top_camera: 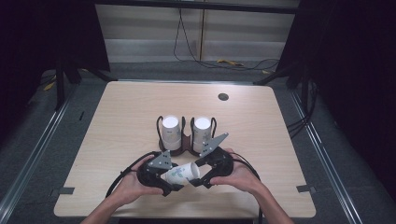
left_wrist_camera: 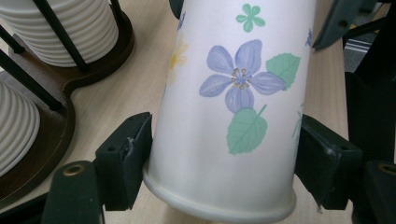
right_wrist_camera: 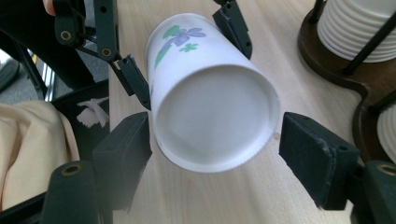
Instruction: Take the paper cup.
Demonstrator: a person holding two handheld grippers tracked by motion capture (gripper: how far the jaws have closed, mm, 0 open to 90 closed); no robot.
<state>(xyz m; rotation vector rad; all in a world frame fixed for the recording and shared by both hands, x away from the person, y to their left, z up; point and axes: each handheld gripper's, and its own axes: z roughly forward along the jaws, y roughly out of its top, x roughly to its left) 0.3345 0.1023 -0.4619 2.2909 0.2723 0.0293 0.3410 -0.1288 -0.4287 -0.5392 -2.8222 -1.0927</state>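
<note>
A white paper cup with blue flowers (top_camera: 180,172) (left_wrist_camera: 229,116) (right_wrist_camera: 210,116) lies sideways in the air just over the near part of the table. My left gripper (top_camera: 173,179) (left_wrist_camera: 224,158) is shut on its wall, both pads pressed against it. From the other side my right gripper (top_camera: 196,173) (right_wrist_camera: 219,154) is open, its pads flanking the cup's round end; one pad touches and the other stands slightly apart. The right gripper view also shows the left gripper (right_wrist_camera: 184,56) clamping the cup farther back.
A dark wooden holder (top_camera: 184,148) with black wire rings carries two stacks of white ribbed cups (top_camera: 171,131) (top_camera: 201,133) just beyond the grippers. A round grommet (top_camera: 223,96) sits at the table's far side. Cables run across the floor behind.
</note>
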